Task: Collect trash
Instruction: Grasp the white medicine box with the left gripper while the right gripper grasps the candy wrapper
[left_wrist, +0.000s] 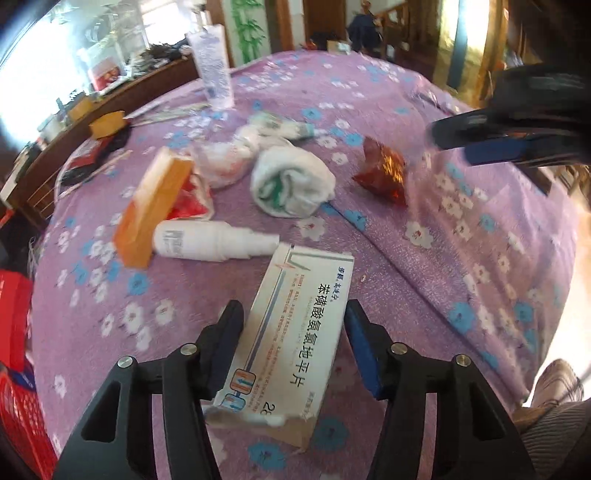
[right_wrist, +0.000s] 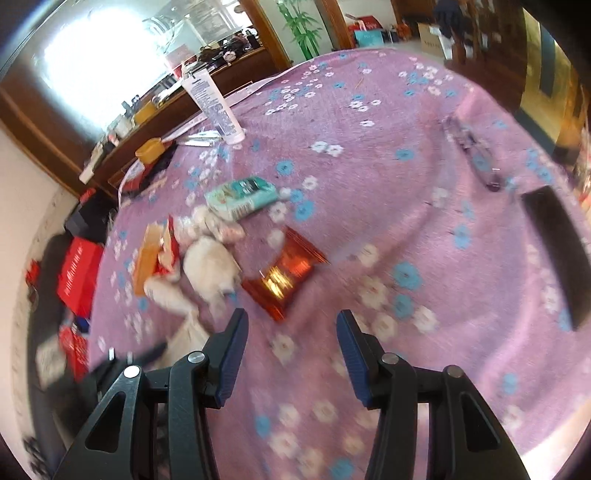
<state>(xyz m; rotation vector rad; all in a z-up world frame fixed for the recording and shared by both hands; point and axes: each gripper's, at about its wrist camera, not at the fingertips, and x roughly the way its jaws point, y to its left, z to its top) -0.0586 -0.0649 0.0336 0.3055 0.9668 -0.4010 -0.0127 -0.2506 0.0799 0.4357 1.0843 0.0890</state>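
A white medicine box (left_wrist: 295, 325) with printed characters lies on the purple flowered cloth (left_wrist: 461, 258). My left gripper (left_wrist: 293, 332) is shut on it, a pad against each long side. In the left wrist view my right gripper (left_wrist: 480, 144) shows as a blur at the upper right. In its own view the right gripper (right_wrist: 291, 332) stands open over bare cloth, nothing between its fingers. A red foil wrapper (right_wrist: 284, 273) lies just beyond its left fingertip. The rest of the litter lies in a heap: a white spray bottle (left_wrist: 210, 240), an orange carton (left_wrist: 147, 210), a rolled white wad (left_wrist: 291, 184).
A teal tissue packet (right_wrist: 240, 195) and a clear upright tube (right_wrist: 214, 103) stand farther back. A flat black object (right_wrist: 557, 251) lies at the table's right edge. A red basket (left_wrist: 18, 406) sits below the left edge, beside a cluttered wooden sideboard (left_wrist: 110, 92).
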